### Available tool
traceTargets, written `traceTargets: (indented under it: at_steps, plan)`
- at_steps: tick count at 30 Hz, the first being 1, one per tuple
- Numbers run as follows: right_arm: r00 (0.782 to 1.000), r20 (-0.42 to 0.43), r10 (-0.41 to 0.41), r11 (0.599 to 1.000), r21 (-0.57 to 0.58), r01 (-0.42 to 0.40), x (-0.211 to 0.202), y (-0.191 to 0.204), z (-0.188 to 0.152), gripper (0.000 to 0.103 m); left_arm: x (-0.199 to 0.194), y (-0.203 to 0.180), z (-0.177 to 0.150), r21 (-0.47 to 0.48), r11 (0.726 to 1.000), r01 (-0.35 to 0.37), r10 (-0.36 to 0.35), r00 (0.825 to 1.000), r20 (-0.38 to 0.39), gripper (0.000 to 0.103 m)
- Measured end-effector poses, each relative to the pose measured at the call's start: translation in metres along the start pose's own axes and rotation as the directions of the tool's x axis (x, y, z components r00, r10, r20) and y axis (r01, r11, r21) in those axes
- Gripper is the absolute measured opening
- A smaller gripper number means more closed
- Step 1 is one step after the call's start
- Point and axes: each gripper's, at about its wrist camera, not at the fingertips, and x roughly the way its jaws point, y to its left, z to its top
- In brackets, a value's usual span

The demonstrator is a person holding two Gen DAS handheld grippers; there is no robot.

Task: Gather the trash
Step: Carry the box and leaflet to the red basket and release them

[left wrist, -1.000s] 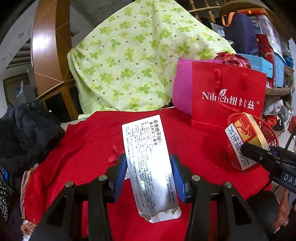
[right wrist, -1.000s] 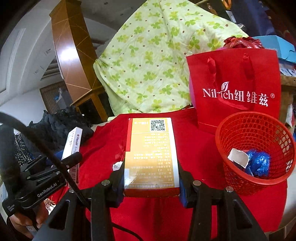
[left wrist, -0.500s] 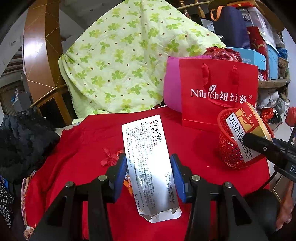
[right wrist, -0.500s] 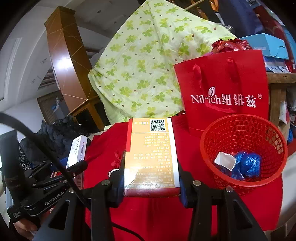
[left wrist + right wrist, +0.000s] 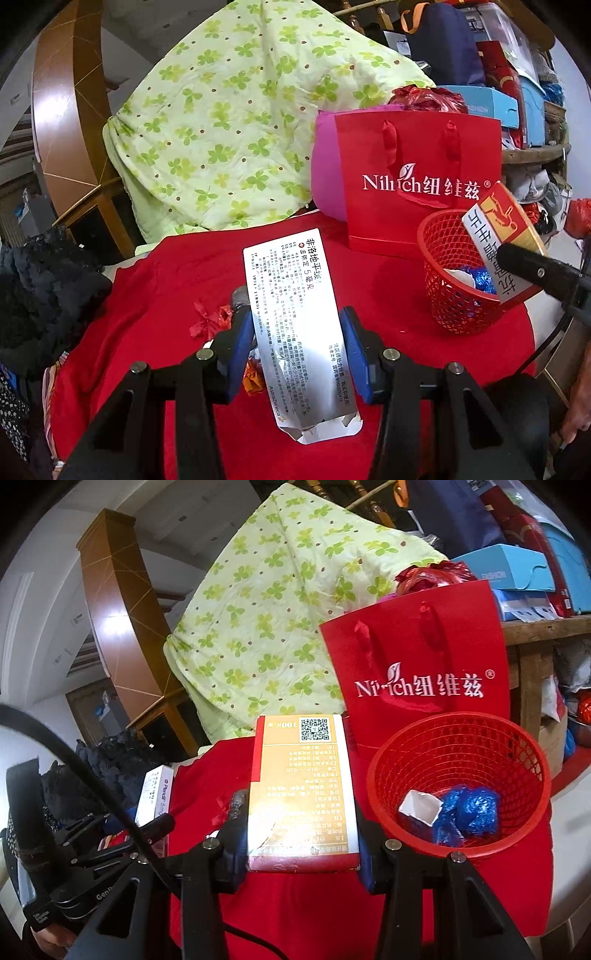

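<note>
Left wrist view: my left gripper (image 5: 297, 338) clamps a white box (image 5: 295, 325); my right gripper (image 5: 301, 834) clamps an orange box (image 5: 303, 794) beside the basket (image 5: 458, 738).

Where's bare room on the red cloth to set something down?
Free: the red cloth between the white medicine box and the red mesh basket, up to the red gift bag. Also its left part, beside the black garment. Crowded: candy wrappers beside the left hand-held gripper.
</note>
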Motion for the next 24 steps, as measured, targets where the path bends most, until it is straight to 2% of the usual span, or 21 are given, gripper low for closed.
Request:
traceTargets:
  at_steps: [4,9,15,24]
  plan:
    - [0.999,0.021,-0.024,1.0,0.018,0.024,-0.007,-0.013,0.004,0.048,0.002,-0.007,0.003,0.006,0.999,0.035,-0.035,0.999,0.003,0.049]
    - [0.995,0.058,-0.085,0.995,0.058,0.081,-0.019,-0.038,0.011,0.048,0.006,-0.02,0.009,0.017,0.99,0.139,-0.14,0.99,0.016,0.049]
    - [0.987,0.084,-0.139,0.98,0.153,0.125,-0.032,-0.078,0.019,0.048,0.021,-0.045,0.029,0.034,0.96,0.279,-0.28,0.96,0.011,0.049]
    - [0.981,0.092,-0.171,0.953,0.267,0.141,-0.031,-0.128,0.025,0.048,0.048,-0.099,0.07,0.088,0.908,0.409,-0.411,0.912,0.007,0.05]
